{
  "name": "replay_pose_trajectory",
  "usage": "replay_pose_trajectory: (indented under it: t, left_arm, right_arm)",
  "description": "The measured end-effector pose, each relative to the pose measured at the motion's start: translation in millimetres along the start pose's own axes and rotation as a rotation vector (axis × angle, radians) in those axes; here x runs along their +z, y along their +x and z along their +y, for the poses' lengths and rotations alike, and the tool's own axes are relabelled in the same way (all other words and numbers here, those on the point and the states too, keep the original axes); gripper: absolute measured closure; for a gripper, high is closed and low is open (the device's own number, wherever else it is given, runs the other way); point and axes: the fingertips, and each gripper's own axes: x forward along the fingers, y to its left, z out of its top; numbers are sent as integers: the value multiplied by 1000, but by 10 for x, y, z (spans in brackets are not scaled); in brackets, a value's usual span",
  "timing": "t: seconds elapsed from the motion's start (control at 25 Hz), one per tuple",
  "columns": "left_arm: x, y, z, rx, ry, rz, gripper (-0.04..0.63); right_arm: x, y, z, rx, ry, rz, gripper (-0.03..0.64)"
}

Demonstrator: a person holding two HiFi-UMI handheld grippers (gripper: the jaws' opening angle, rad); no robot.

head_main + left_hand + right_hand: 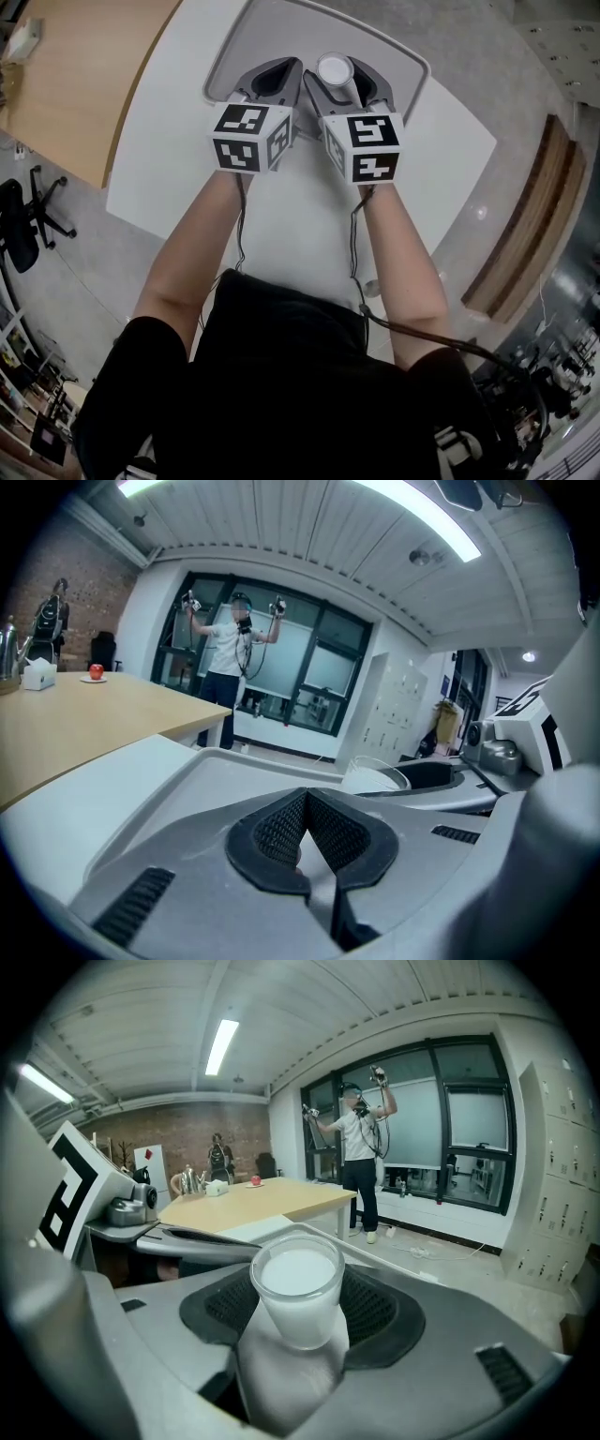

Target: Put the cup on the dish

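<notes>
A clear cup (335, 69) with a white inside is held upright in my right gripper (339, 75), whose jaws are shut on its sides; in the right gripper view the cup (298, 1290) fills the space between that gripper's (298, 1312) dark pads. It hangs over the near part of the grey rimmed dish (281, 23) at the far end of the white table (187, 141). My left gripper (279, 67) is beside it on the left, shut with nothing in it; its ribbed pads (281, 832) meet at the tips. From the left gripper view the cup (375, 778) shows on the right over the dish (206, 771).
A wooden table (84, 75) adjoins the white one on the left, with a red apple (96, 671) and a tissue box on it. An office chair (23, 225) stands on the floor at left. A person (361, 1147) stands by the windows.
</notes>
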Motion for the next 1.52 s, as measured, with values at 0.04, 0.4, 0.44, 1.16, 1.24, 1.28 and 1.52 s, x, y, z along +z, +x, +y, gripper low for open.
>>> replay_pose_trajectory:
  t: [0.04,0.4,0.44,1.16,1.24,1.28,1.52]
  left_arm:
    - [-28,17,19,2,-4,6,588]
    - [-83,50,65,7,-29,19,588]
    - [-86,49,69,6,-31,17,588]
    - [228,-409,-182,46,13,-52,588]
    - [306,-596,-282,44,33,-72,588]
    - [333,-701,-358,39,44,-79,588]
    - [486,-1369,-915,35,114,-134,588]
  right_arm:
    - [-41,32,-5,-1,-5,7,380]
    - [-256,159,-14,-5,17,0,380]
    - [-259,164,-15,-6,24,-10,380]
    - [243,-357,-18,22,14,-175,350]
    - [381,-615,36,11,-2,-223,350]
    - [424,-765,79,12,-7,-240,351]
    - [595,-1664,374,-6,-18,-333,477]
